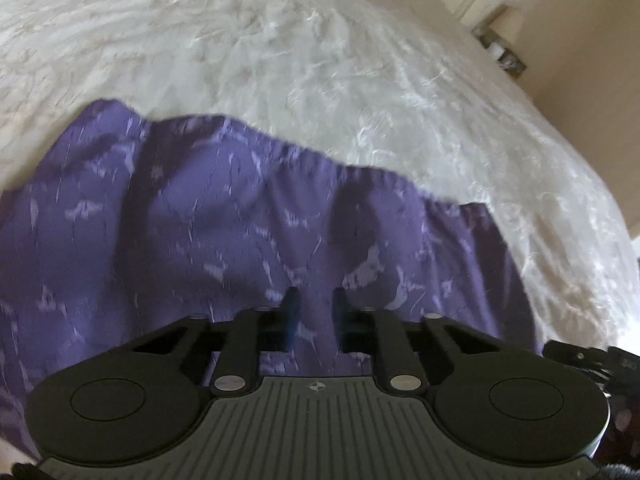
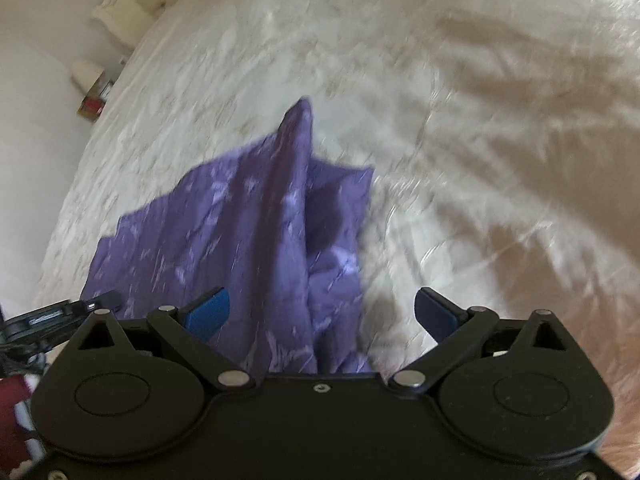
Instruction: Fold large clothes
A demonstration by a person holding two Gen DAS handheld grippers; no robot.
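Wide bed with a cream, crinkled bedspread (image 1: 320,60) as working surface. Purple garment (image 1: 224,216) with pale lilac marks spread on it near the front edge, gathered hem along the far side; in the right wrist view raised into a pointed ridge (image 2: 296,152). Left gripper (image 1: 316,312) low over the cloth, blue fingers with a narrow gap, nothing between. Right gripper (image 2: 322,312) spread wide, empty, cloth below. Small boxes (image 2: 94,100) beside the bed, contents not clear
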